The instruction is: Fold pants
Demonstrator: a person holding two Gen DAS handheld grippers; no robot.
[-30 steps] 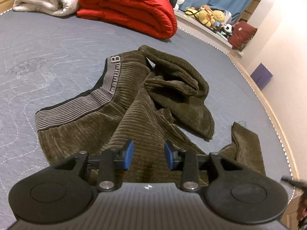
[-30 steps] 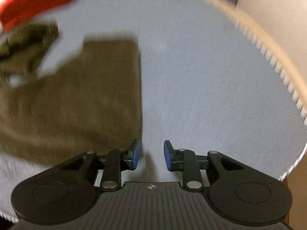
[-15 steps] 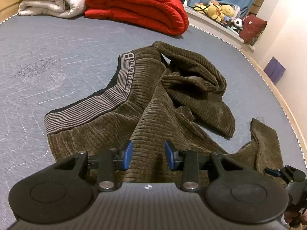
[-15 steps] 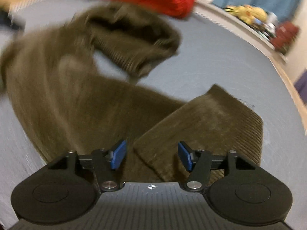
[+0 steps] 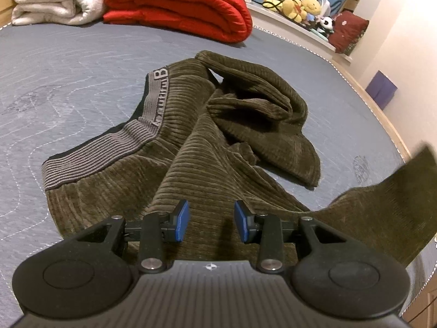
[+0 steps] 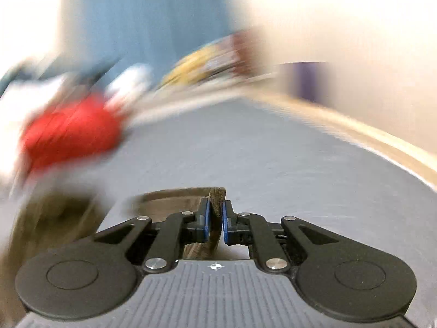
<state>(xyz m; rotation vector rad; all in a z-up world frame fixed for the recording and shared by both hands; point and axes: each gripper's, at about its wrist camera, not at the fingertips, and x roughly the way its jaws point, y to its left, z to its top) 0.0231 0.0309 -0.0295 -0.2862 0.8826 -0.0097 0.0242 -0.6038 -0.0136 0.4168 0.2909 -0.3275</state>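
Note:
Crumpled olive corduroy pants (image 5: 218, 142) with a grey ribbed waistband (image 5: 109, 147) lie on the grey bed (image 5: 68, 68). My left gripper (image 5: 211, 220) hovers over the near part of the pants, open, with nothing between its blue pads. One pant leg (image 5: 382, 210) is lifted off the bed at the right edge of the left wrist view. In the blurred right wrist view, my right gripper (image 6: 215, 220) has its jaws closing on the leg's hem (image 6: 217, 195). The pads press the fabric from both sides, and the leg trails down to the left.
A folded red quilt (image 5: 177, 2) and a rolled white blanket (image 5: 49, 2) sit at the bed's far end. Stuffed toys (image 5: 297, 5) line a ledge behind. A purple box (image 5: 381, 88) stands on the floor past the bed's right edge (image 5: 382, 114).
The right gripper opened wider around the leg's end, then closed on the hem and raised it off the bed while swinging fast. The left gripper stayed where it was, still open.

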